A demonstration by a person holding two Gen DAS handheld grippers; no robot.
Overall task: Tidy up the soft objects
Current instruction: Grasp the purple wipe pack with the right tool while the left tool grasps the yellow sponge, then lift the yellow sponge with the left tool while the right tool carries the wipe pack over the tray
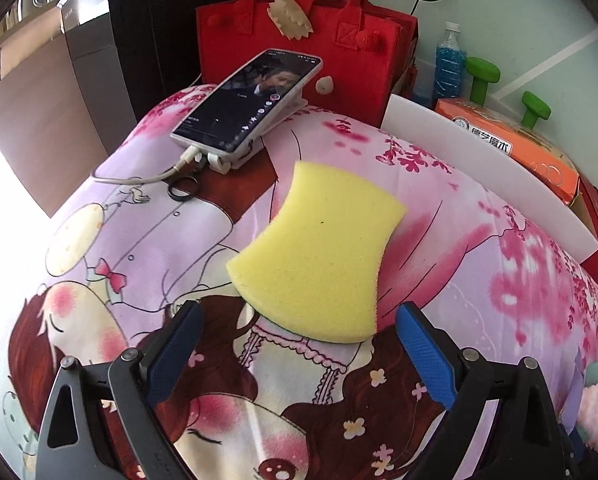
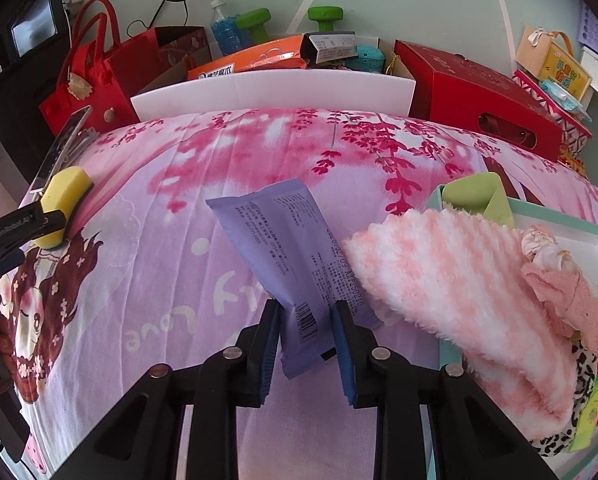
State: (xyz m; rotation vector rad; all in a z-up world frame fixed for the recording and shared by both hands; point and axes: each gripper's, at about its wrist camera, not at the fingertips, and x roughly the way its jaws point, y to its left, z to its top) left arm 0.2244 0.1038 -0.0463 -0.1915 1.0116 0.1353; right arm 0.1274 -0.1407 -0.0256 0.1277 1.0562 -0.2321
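A yellow foam sponge [image 1: 323, 256] lies flat on the pink cartoon-print bedspread [image 1: 499, 264]. My left gripper [image 1: 299, 316] is open, its blue pads on either side of the sponge's near end without touching it. In the right wrist view the same sponge [image 2: 65, 196] shows at the far left with the left gripper's fingers [image 2: 19, 224] beside it. My right gripper [image 2: 307, 312] is shut on a purple plastic pack [image 2: 279, 240], pinched at its barcode end and tilted up off the bedspread. A fluffy pink-and-white cloth [image 2: 431, 280] hangs over the edge of a teal-rimmed box [image 2: 579, 224].
A phone on a white stand [image 1: 247, 100] with its cable and a black ring [image 1: 183, 188] sit behind the sponge. A red felt bag [image 1: 299, 40], a white board [image 2: 271, 88], an orange box [image 1: 511, 140] and a red box [image 2: 479, 92] line the far edge. Pink soft items [image 2: 559, 280] fill the teal-rimmed box.
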